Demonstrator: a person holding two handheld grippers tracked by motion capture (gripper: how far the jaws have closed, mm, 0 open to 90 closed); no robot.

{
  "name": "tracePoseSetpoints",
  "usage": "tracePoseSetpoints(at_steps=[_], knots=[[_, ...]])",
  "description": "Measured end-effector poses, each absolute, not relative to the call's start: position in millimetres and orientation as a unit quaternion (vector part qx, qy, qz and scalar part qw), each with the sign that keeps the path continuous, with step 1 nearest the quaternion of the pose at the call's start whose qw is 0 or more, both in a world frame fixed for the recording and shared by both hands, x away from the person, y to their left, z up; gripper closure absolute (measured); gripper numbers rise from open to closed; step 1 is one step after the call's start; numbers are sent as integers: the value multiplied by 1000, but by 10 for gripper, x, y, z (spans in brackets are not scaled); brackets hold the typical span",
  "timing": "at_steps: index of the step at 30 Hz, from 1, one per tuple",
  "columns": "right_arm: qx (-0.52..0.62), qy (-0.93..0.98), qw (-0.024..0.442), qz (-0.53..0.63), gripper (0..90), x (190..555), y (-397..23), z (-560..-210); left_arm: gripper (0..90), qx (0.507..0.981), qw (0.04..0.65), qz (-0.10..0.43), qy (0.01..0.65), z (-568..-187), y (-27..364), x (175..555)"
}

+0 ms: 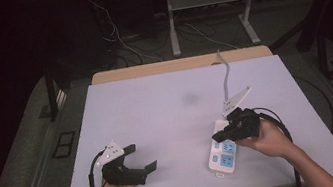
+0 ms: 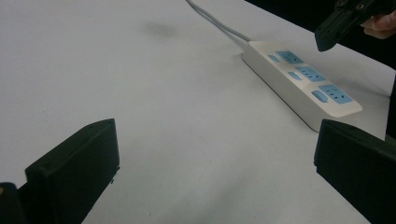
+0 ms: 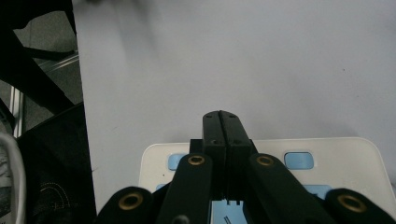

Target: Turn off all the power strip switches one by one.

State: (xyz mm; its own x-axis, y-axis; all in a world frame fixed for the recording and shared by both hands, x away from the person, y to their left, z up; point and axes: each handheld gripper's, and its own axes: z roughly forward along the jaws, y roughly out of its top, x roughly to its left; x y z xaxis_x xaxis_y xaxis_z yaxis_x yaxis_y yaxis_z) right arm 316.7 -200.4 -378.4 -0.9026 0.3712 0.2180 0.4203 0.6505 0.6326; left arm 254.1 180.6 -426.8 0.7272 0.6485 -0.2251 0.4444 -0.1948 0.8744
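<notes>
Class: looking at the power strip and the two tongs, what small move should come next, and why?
Probably lower the right tongs onto a blue switch of the power strip: their jaws are shut together and poised just above its top. The left tongs sit open, away from it.

Power strip on the worktop's right side

The power strip (image 1: pixel 223 149) lies on the worktop (image 1: pixel 167 113); right gripper (image 1: pixel 222 134) above it, left gripper (image 1: pixel 140 159) well apart leftward.

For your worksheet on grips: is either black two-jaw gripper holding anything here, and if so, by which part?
Nothing is held. The right gripper is shut, empty, above the white power strip with blue sockets; the left gripper stands open over the white table.
</notes>
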Motion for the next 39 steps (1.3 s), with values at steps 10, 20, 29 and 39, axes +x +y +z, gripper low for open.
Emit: tracePoseSetpoints(at_steps=[10, 20, 29, 39], knots=[[-224, -908, 44, -351, 900, 3233, -2005, -3878, 0, 767, 524, 98, 356, -4269, 1806, 2542], [-232, -908, 56, -344, 900, 3261, -2023, -3997, 0, 768, 523, 98, 356, -4270, 1806, 2543], [-233, -909, 59, -339, 900, 3274, -2026, -4055, 0, 768, 523, 98, 356, -4271, 1807, 2545], [-236, -910, 65, -335, 899, 3291, -2006, -4148, 0, 769, 522, 98, 356, -4272, 1802, 2545]])
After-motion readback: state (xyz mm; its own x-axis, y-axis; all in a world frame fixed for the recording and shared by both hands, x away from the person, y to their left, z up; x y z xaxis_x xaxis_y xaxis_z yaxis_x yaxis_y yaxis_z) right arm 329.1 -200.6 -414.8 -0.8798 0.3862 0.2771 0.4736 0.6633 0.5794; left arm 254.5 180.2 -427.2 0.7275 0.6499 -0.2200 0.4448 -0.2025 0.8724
